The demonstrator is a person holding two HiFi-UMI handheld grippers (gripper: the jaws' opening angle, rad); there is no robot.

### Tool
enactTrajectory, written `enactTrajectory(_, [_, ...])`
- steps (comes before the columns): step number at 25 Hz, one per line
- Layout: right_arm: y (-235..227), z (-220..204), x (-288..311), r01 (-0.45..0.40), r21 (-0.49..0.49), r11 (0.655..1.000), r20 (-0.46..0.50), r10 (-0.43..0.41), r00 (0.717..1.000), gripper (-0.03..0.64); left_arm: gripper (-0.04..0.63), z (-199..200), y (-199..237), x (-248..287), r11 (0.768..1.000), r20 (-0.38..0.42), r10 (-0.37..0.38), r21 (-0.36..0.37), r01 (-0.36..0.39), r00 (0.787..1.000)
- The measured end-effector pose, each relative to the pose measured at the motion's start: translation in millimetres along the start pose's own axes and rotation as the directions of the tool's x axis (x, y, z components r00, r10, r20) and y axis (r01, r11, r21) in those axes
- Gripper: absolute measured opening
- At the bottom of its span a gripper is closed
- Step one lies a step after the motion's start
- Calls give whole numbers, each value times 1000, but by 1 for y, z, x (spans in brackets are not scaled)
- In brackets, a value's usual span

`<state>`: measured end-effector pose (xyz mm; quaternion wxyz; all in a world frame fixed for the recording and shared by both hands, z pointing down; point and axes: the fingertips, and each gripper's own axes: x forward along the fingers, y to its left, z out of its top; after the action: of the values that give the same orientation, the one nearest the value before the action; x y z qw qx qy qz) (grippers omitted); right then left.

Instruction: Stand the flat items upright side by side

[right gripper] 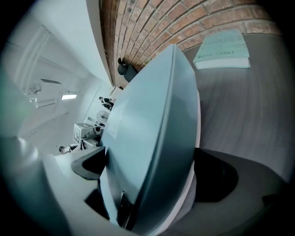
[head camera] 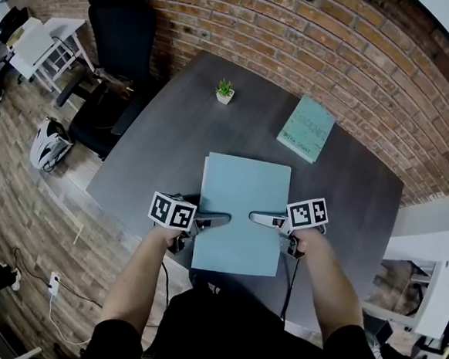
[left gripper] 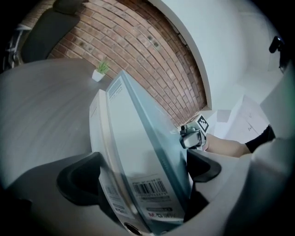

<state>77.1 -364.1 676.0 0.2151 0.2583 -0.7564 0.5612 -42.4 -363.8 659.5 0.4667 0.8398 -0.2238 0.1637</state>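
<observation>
The left gripper and right gripper have their jaws clamped on the pale blue folder, at its 9 and 3 o'clock edges, over the tabletop. Only the left gripper view shows the folder's barcode label. A teal book lies at 1 o'clock.

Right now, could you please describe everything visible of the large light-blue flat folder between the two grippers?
The large light-blue flat folder is rectangular, with a smooth, plastic-looking cover and a white layer under it. A barcode label sits near the edge gripped by the left gripper; the right gripper is shut on the opposite edge. It is held over the near edge of the dark grey table, broad face up, not upright.
</observation>
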Motion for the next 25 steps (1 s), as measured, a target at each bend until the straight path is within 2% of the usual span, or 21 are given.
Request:
enactTrajectory(6, [22,21,-23,-6,-94,996,135,18,991,592,575,39,-21,-12,981,42,46,184,-52,998])
enactTrajectory(12, [39,35,-35,66,-224,972,187,-24,982,592,577,56,-31,-19,953,82,43,297,-66,996])
enactTrajectory(19, [53,53,-58,186,-364,913,274,-85,958,592,575,65,-45,-19,913,144,49,394,-103,988])
enactTrajectory(25, [63,61,-69,255,-437,863,351,-98,931,592,574,79,-55,-25,872,209,51,467,-146,977])
